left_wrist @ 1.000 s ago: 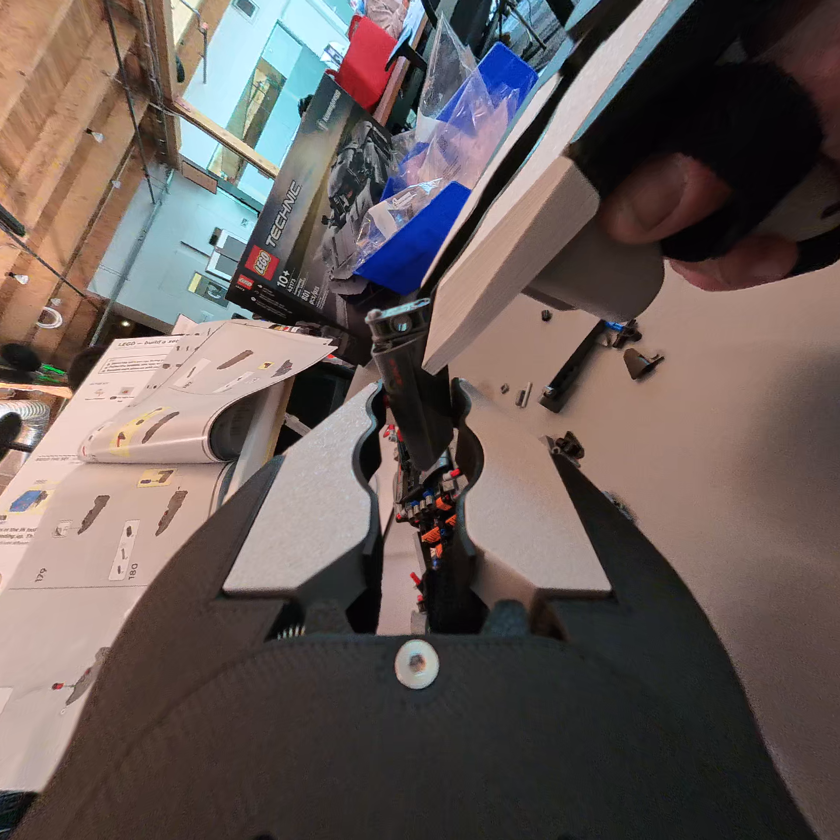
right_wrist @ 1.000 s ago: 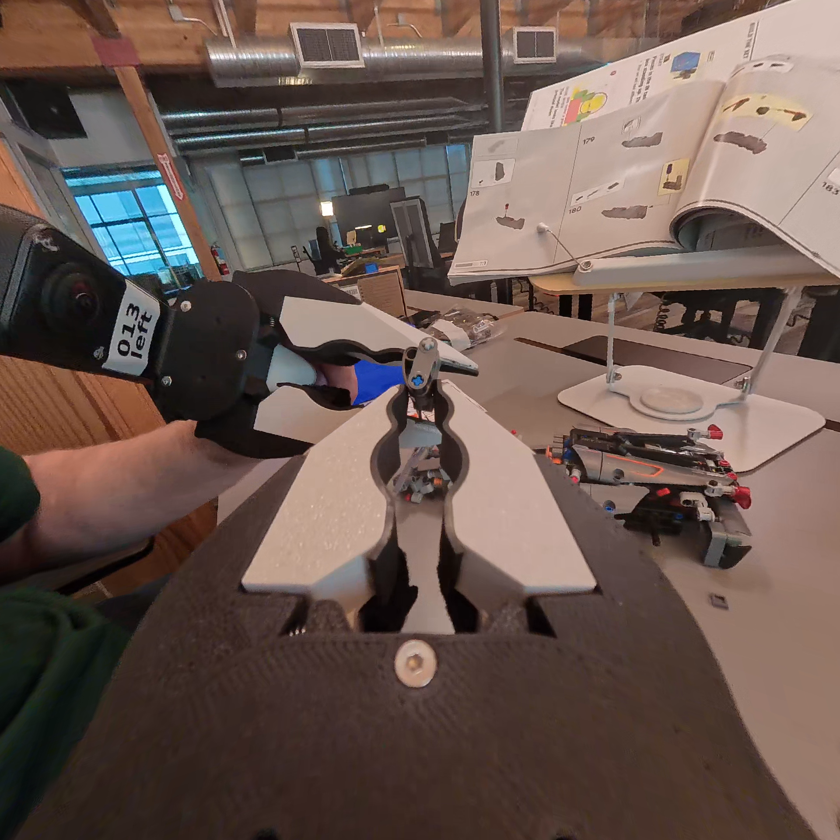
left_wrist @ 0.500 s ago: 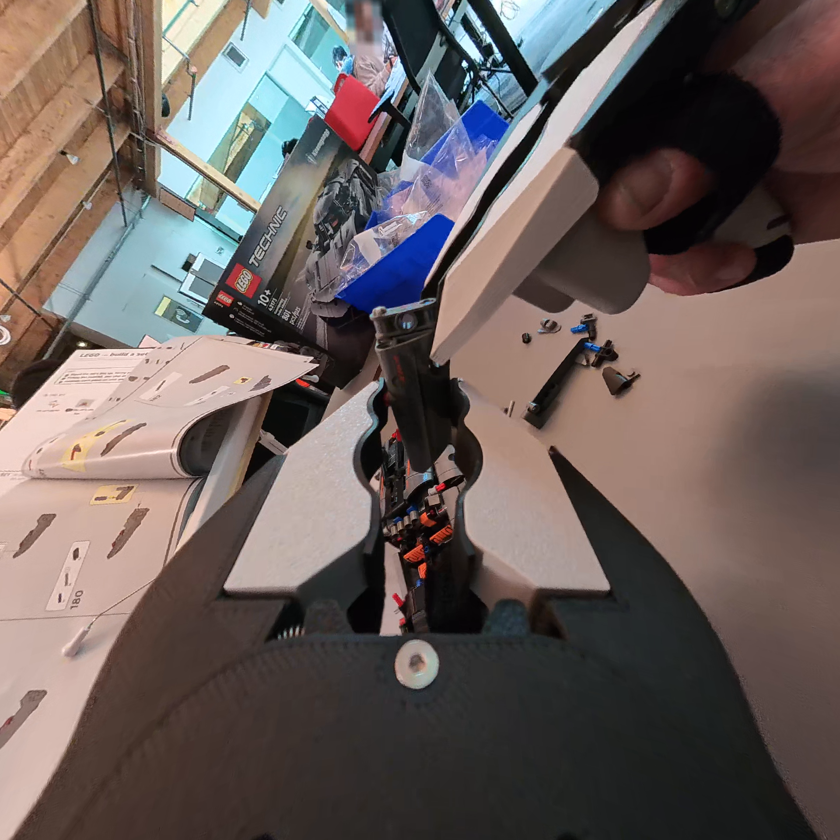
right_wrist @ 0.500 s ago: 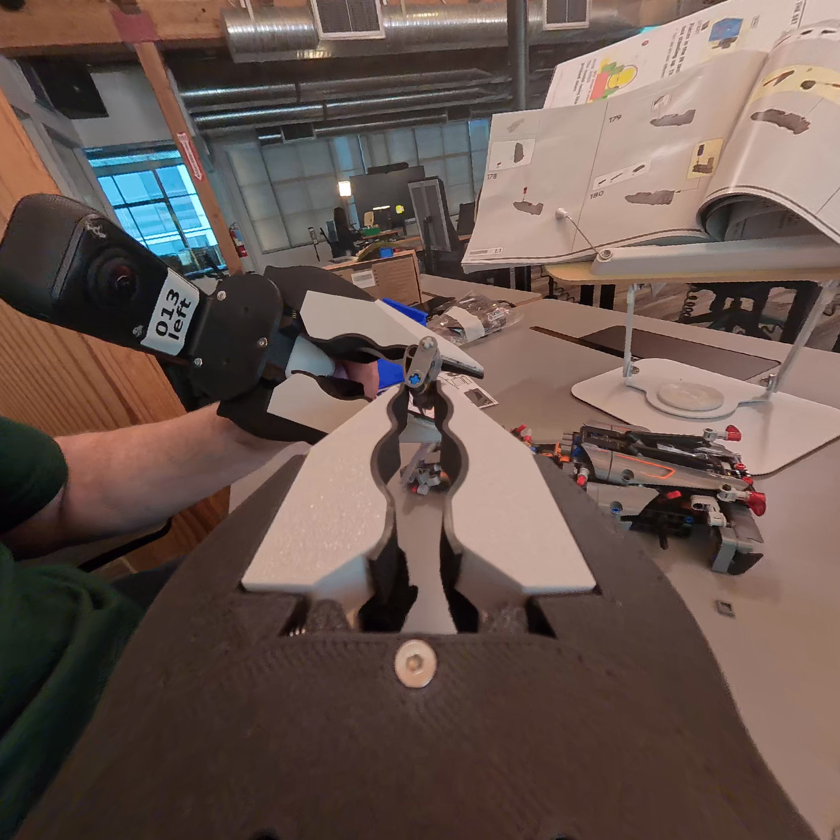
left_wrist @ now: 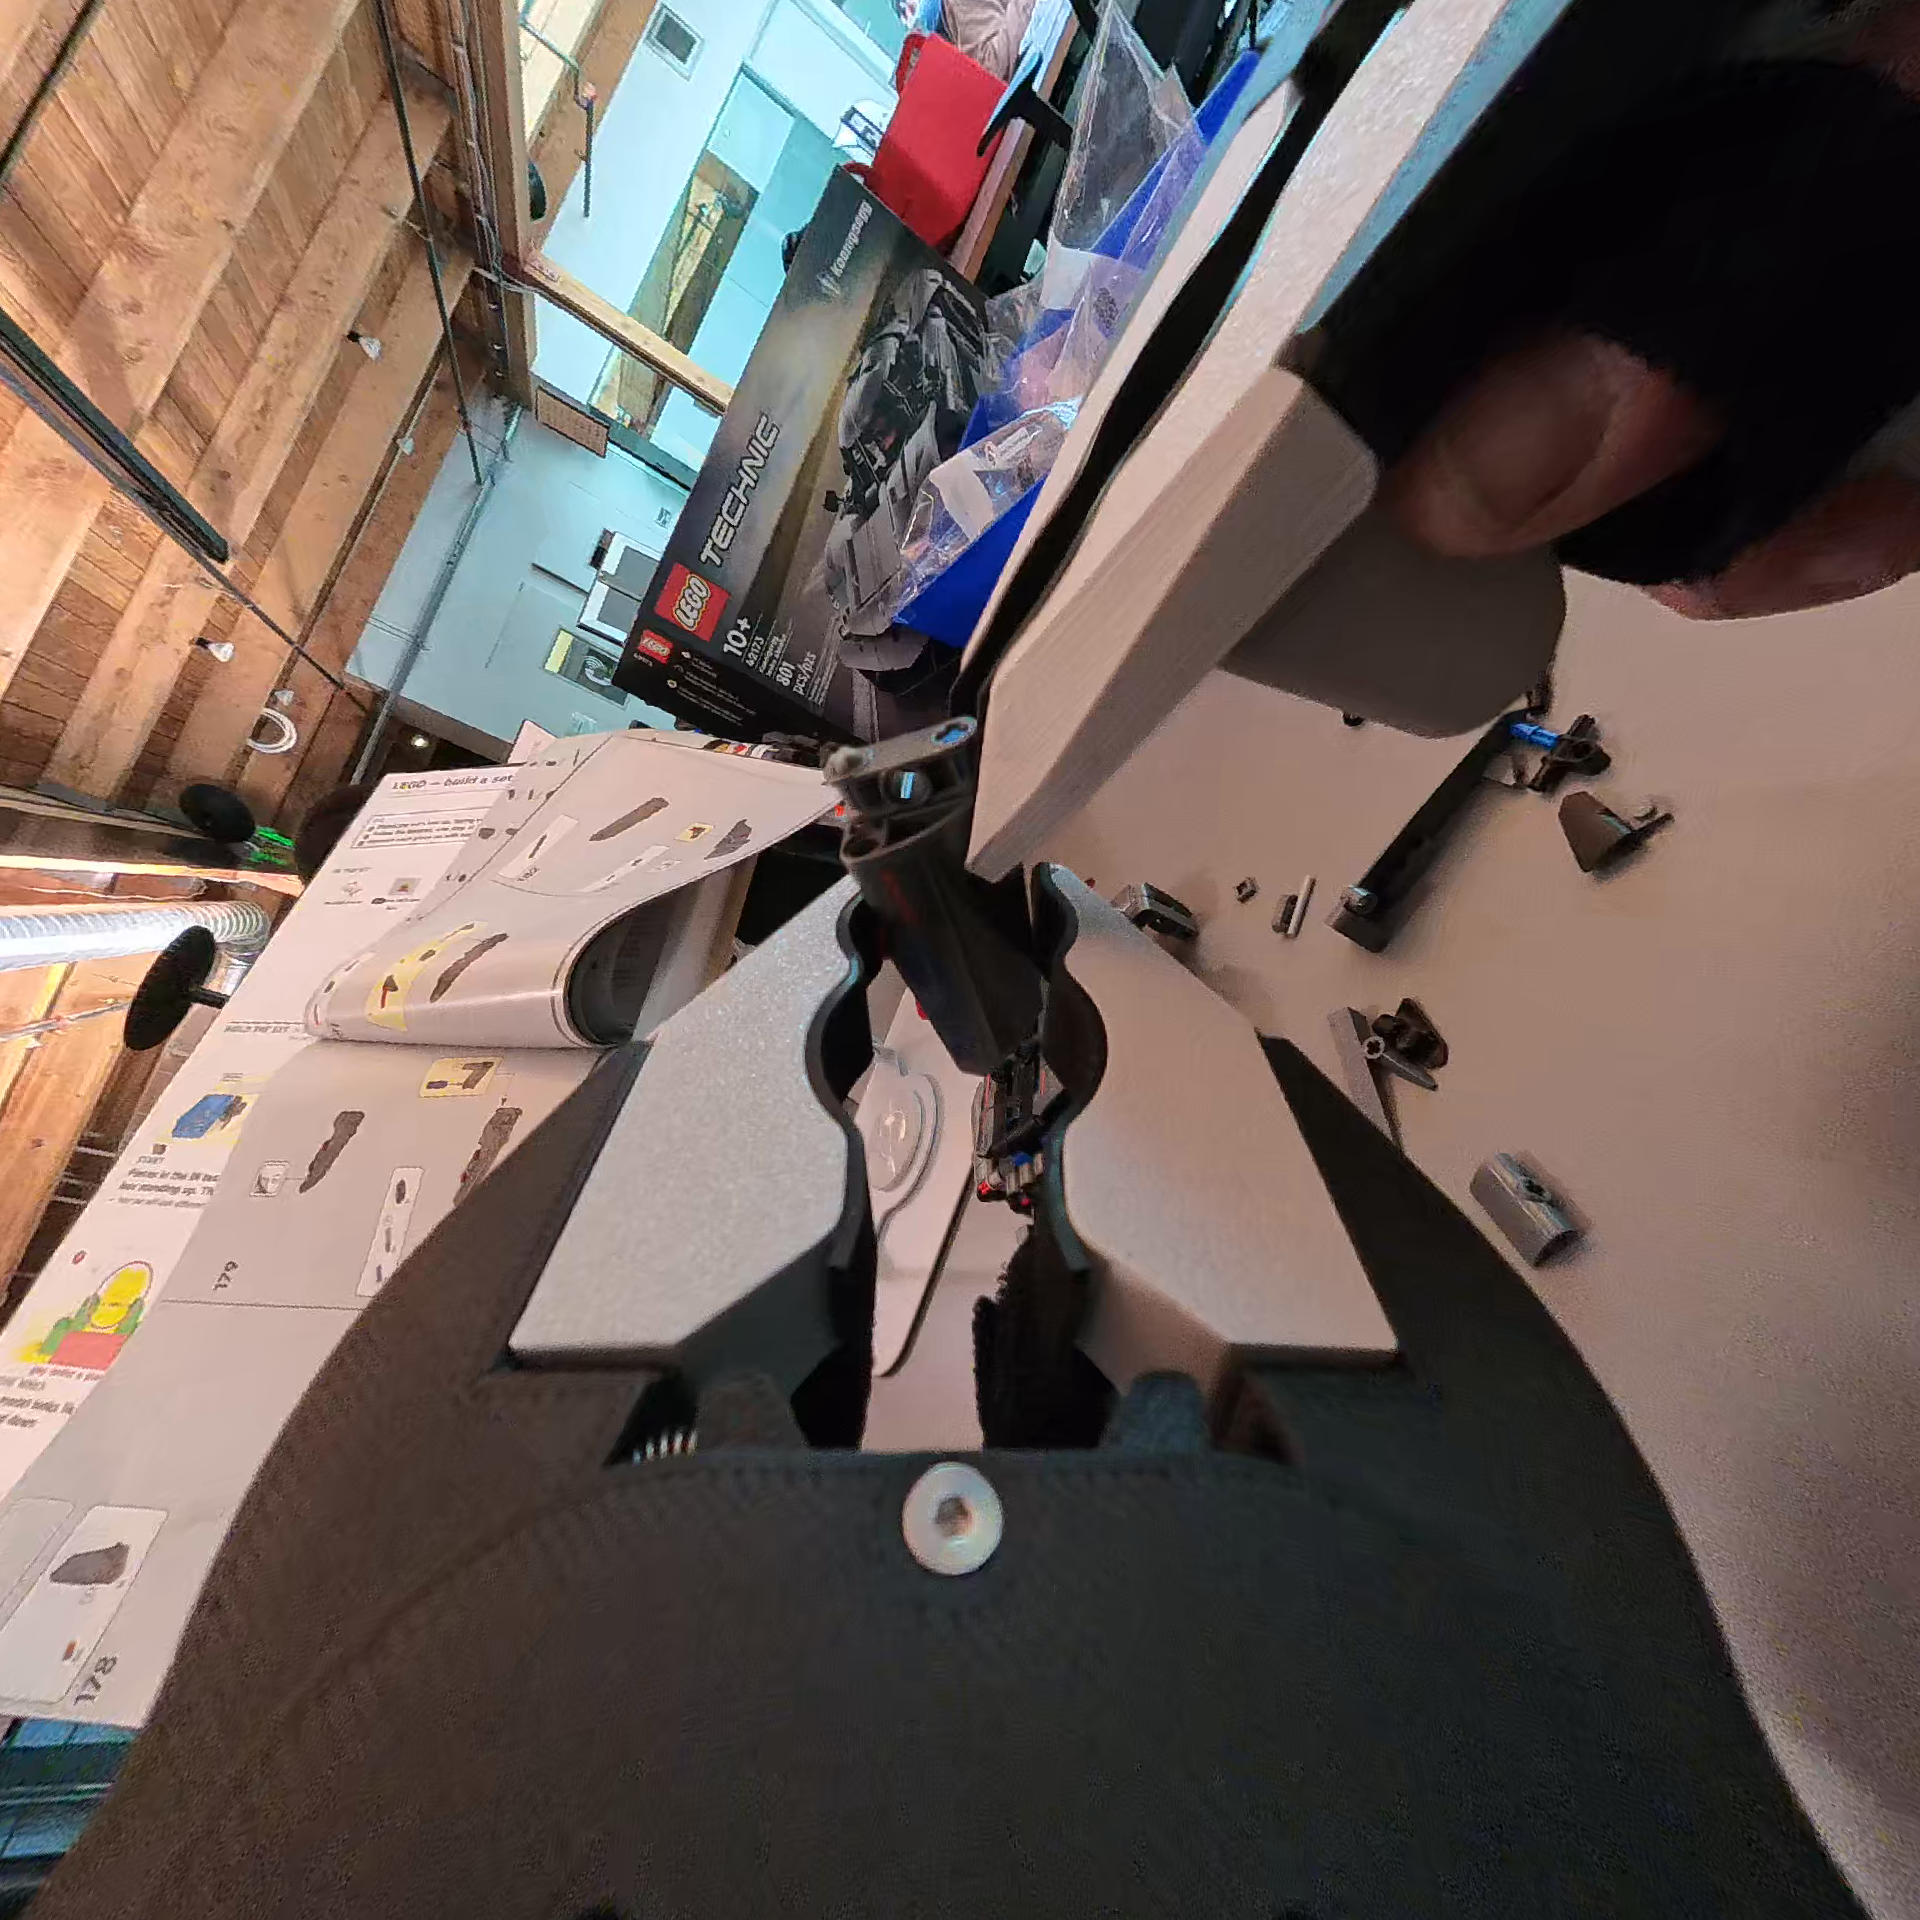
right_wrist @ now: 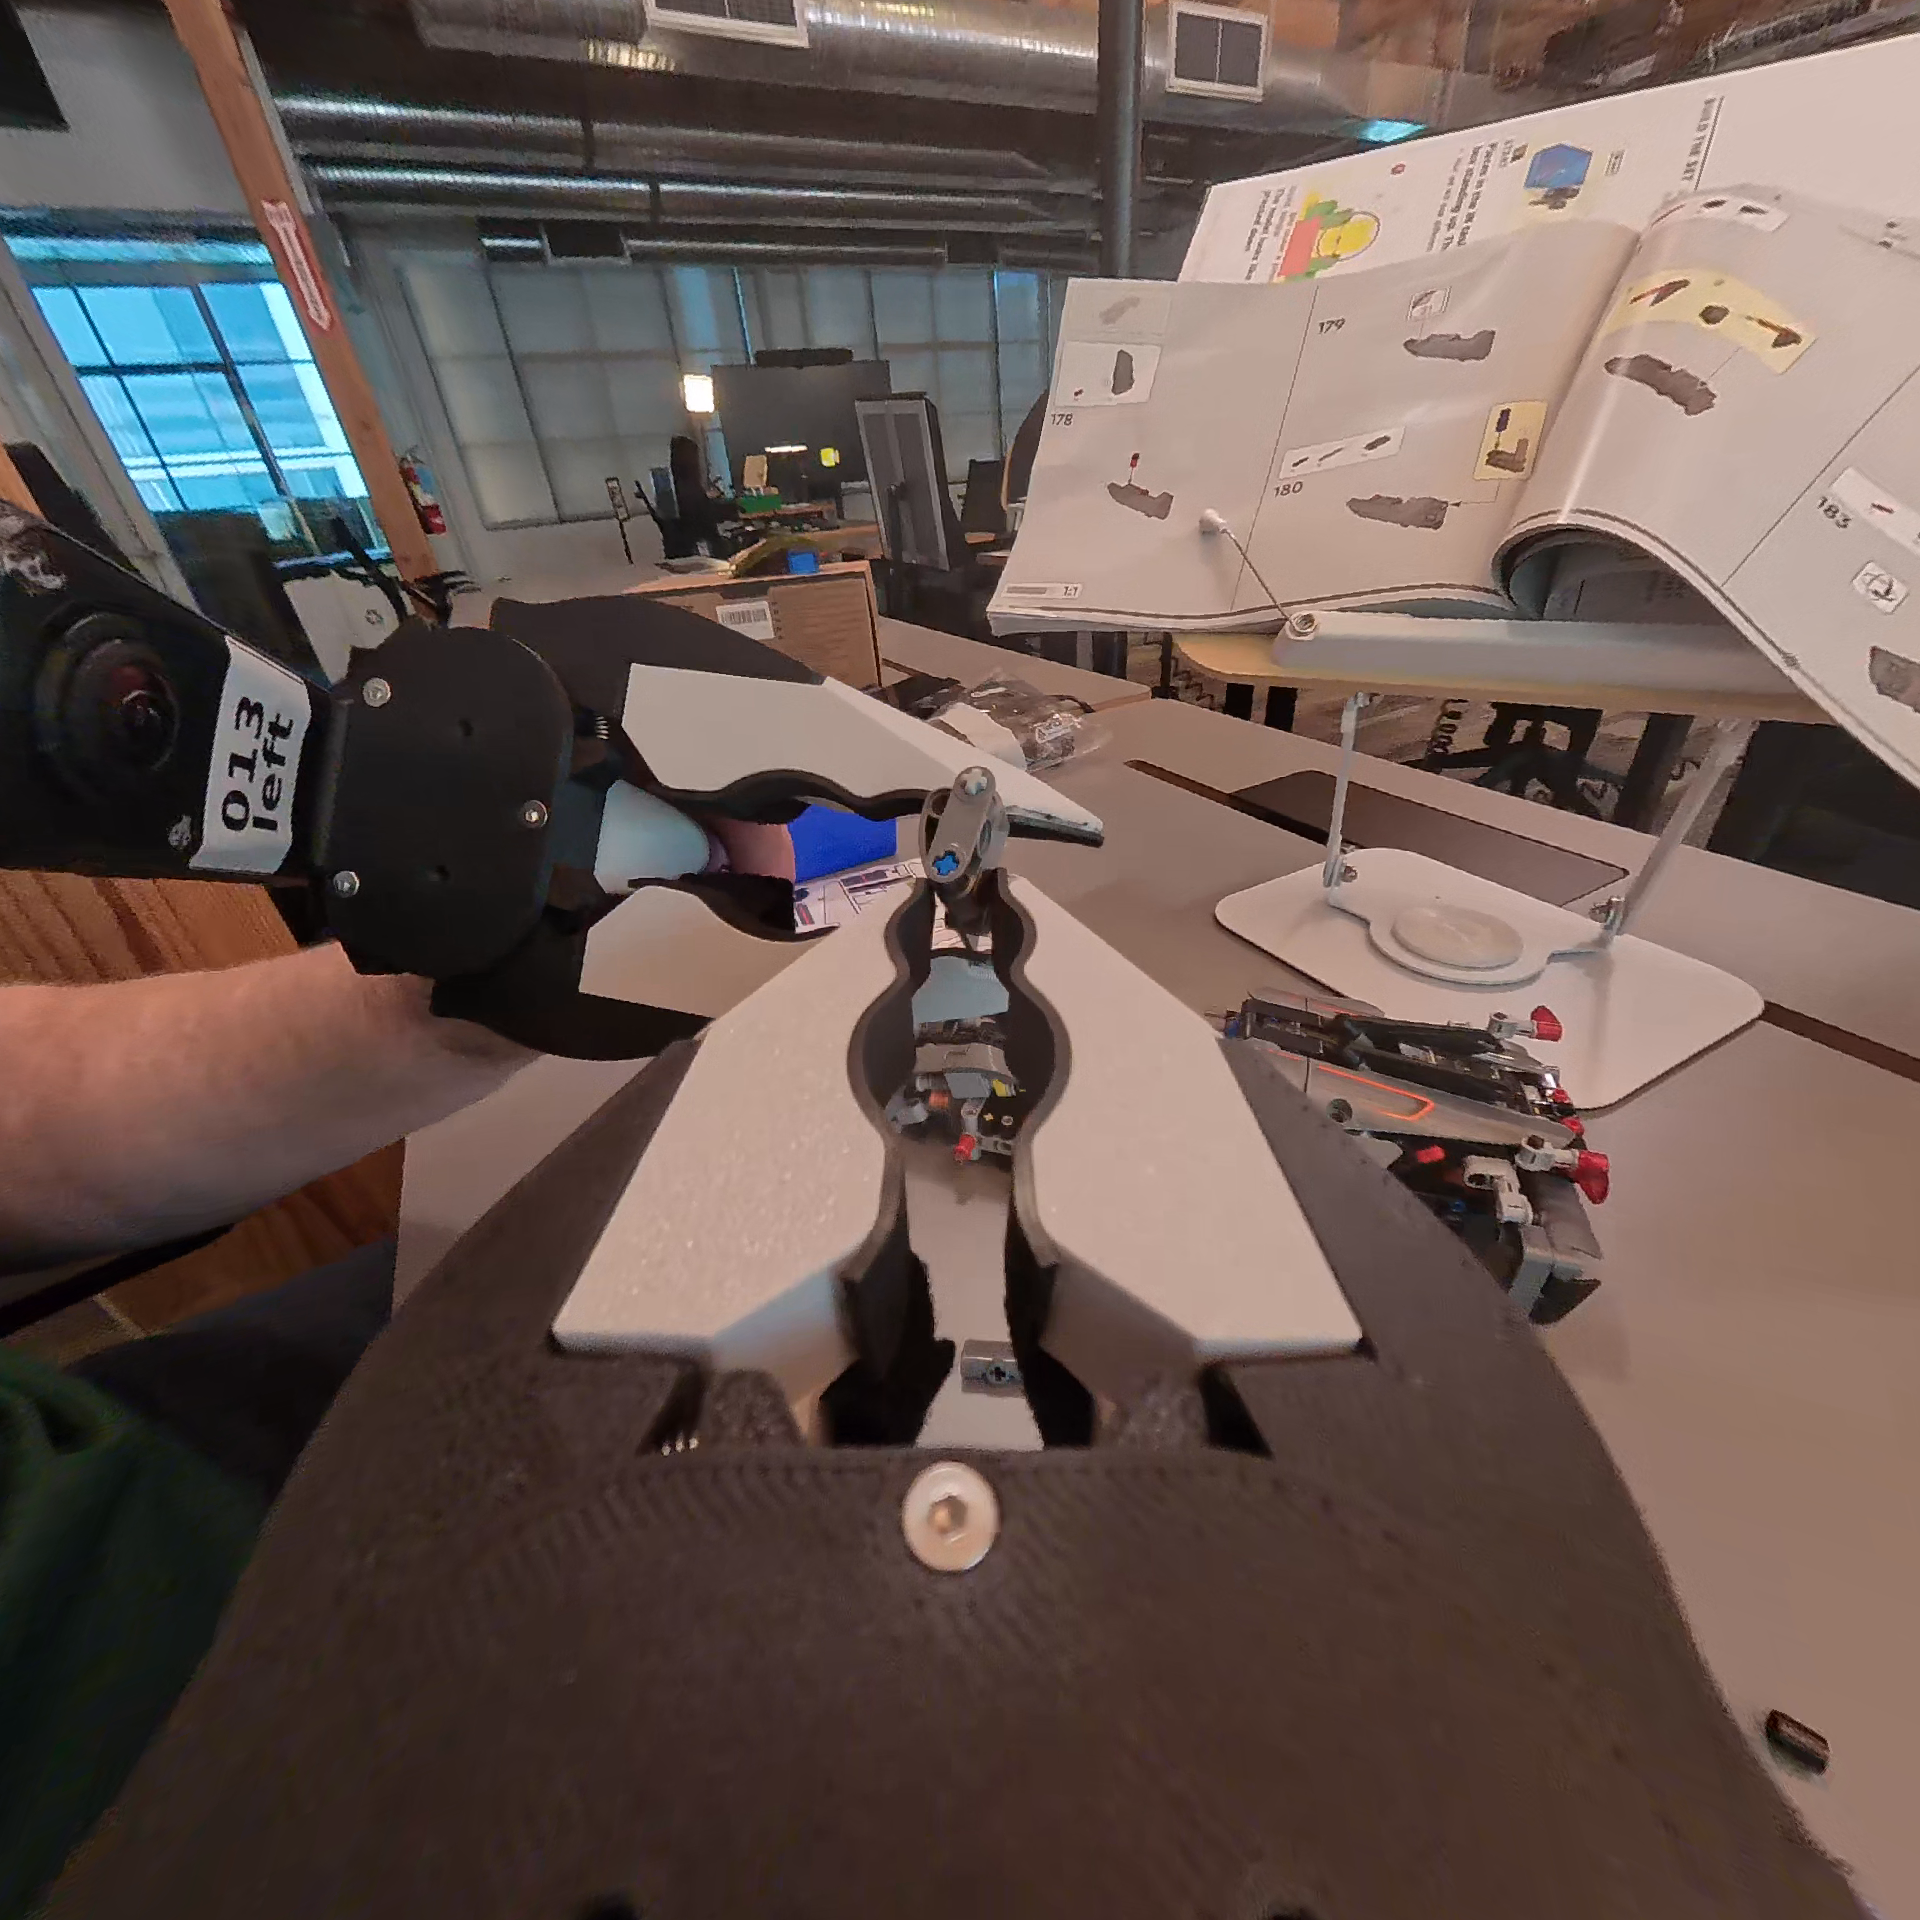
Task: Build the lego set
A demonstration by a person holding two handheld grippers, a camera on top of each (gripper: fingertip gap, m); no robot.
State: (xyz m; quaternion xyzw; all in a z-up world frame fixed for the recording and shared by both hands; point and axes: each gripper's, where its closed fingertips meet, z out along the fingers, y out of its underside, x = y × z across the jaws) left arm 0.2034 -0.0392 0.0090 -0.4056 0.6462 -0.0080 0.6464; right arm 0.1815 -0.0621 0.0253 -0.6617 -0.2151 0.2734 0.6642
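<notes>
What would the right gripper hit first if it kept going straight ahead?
Probably the left gripper: its upper finger crosses just behind the grey piece in the right gripper's jaws. Depth is hard to judge.

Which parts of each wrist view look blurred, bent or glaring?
Left wrist view: the gloved hand at top right is soft and close; wooden wall planks bow with fisheye. Right wrist view: the open instruction booklet smears slightly; blue windows glare brightly.

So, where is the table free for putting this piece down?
Bare table for the piece lies between the car model and the small dark part. Crowded: the loose parts and around the stand base.
</notes>
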